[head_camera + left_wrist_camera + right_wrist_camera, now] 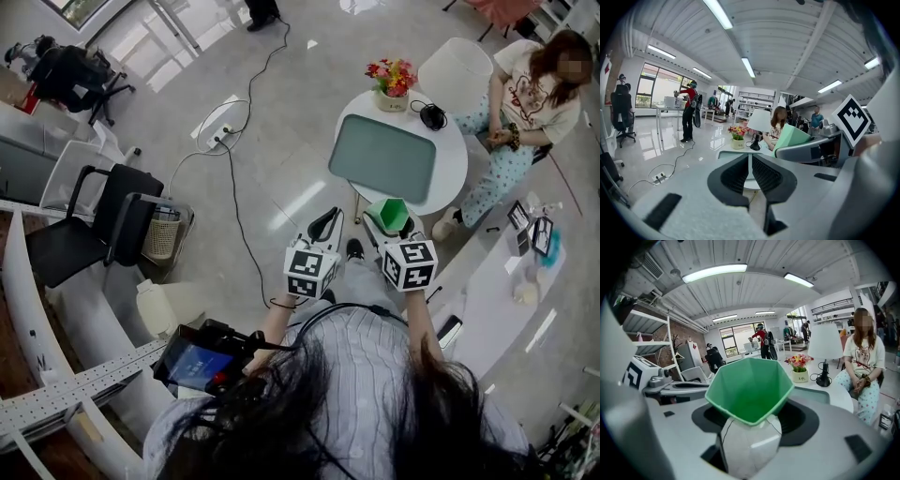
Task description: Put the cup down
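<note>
Cup point(749, 390) count: one; green inside, white faceted outside.
Gripper count: two.
Right gripper point(750, 425): clamped on cup.
Left gripper point(750, 172): narrow, empty.

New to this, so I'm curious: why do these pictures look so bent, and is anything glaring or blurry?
Left gripper view: the wide-angle lens bows the ceiling lights, and the corners go black. Right gripper view: same bending, green cup sharp, corners dark. Head view: bright glare streaks the glossy floor.

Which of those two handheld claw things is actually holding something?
The right gripper: its jaws clamp a green cup. The left gripper has its jaws nearly together with nothing between them.
</note>
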`<act>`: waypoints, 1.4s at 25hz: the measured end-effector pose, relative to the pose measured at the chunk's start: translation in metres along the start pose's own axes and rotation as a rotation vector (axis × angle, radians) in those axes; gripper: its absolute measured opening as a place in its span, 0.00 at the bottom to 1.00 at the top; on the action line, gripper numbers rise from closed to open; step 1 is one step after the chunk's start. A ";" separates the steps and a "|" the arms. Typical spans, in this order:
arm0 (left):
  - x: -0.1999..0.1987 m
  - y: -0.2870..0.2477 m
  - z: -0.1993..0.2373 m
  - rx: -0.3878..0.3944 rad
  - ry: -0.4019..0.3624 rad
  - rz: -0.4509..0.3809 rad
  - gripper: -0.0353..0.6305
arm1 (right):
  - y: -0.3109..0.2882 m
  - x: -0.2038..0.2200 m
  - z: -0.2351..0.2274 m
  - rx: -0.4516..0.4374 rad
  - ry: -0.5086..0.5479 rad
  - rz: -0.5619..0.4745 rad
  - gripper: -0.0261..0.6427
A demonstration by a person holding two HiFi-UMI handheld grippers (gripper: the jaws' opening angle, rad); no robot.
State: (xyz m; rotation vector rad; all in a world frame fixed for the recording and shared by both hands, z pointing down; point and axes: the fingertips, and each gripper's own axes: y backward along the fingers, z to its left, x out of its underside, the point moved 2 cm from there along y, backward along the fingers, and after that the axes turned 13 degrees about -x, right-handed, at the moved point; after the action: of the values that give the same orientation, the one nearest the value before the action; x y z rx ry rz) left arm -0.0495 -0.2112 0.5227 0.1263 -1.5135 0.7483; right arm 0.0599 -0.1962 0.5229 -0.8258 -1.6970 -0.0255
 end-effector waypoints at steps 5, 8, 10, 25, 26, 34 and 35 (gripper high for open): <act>-0.011 -0.040 -0.002 -0.011 0.006 0.007 0.09 | -0.015 -0.013 -0.040 -0.008 -0.001 0.017 0.51; -0.015 -0.061 -0.004 -0.014 0.004 0.019 0.09 | -0.022 -0.019 -0.060 -0.012 0.005 0.033 0.51; -0.020 -0.075 -0.005 -0.017 0.005 0.019 0.09 | -0.027 -0.023 -0.074 -0.012 0.017 0.044 0.51; -0.032 -0.156 -0.007 -0.037 -0.020 0.054 0.09 | -0.081 -0.038 -0.155 -0.070 0.025 0.090 0.51; -0.032 -0.160 -0.007 -0.040 -0.019 0.056 0.09 | -0.085 -0.039 -0.160 -0.072 0.030 0.095 0.51; -0.034 -0.191 -0.003 -0.049 -0.005 0.063 0.09 | -0.126 -0.036 -0.193 -0.083 0.047 0.131 0.51; -0.034 -0.194 -0.002 -0.046 -0.010 0.066 0.09 | -0.131 -0.035 -0.197 -0.082 0.050 0.138 0.51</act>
State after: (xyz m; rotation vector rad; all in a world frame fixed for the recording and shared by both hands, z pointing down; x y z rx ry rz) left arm 0.0560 -0.3729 0.5626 0.0461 -1.5496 0.7654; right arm 0.1592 -0.3969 0.6068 -0.9947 -1.5973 -0.0209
